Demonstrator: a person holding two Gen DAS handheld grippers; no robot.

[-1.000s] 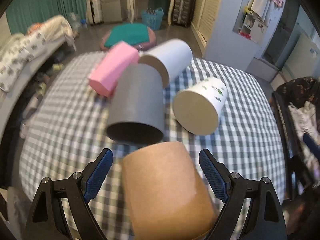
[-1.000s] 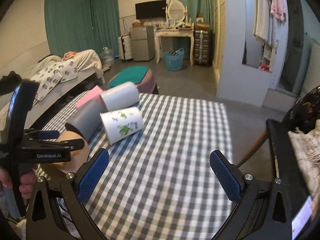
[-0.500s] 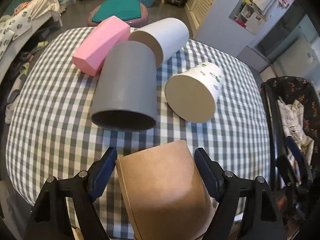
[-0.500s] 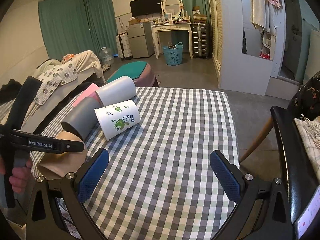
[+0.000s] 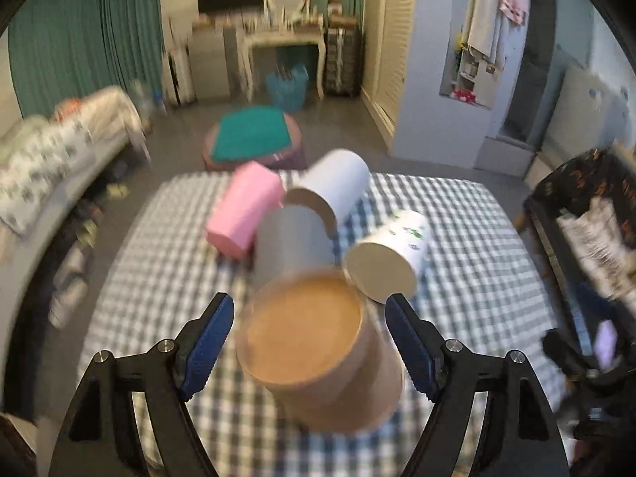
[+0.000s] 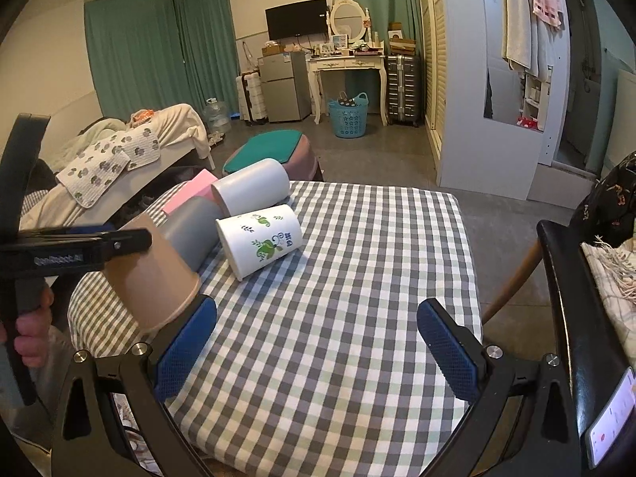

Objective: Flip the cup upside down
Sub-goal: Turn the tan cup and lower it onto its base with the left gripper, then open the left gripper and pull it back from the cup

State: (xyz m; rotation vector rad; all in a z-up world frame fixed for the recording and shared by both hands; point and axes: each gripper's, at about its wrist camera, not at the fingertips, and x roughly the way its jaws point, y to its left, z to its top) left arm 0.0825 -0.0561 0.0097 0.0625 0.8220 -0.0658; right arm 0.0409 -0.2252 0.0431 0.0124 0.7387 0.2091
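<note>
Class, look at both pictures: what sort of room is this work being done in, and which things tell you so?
Most likely a lived-in bedroom or studio flat: a bed with rumpled bedding, a dressing table with an oval mirror, and a wall-mounted television.

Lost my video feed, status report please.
Left gripper shut on brown cup, cup tilted. Right gripper open, empty. Grey cup, leaf-print cup close ahead.

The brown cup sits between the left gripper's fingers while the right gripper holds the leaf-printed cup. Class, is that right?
Not quite. The right gripper is open and holds nothing; the leaf-printed cup lies on the checked tablecloth, as the right wrist view shows. The brown cup is between the left gripper's fingers.
</note>
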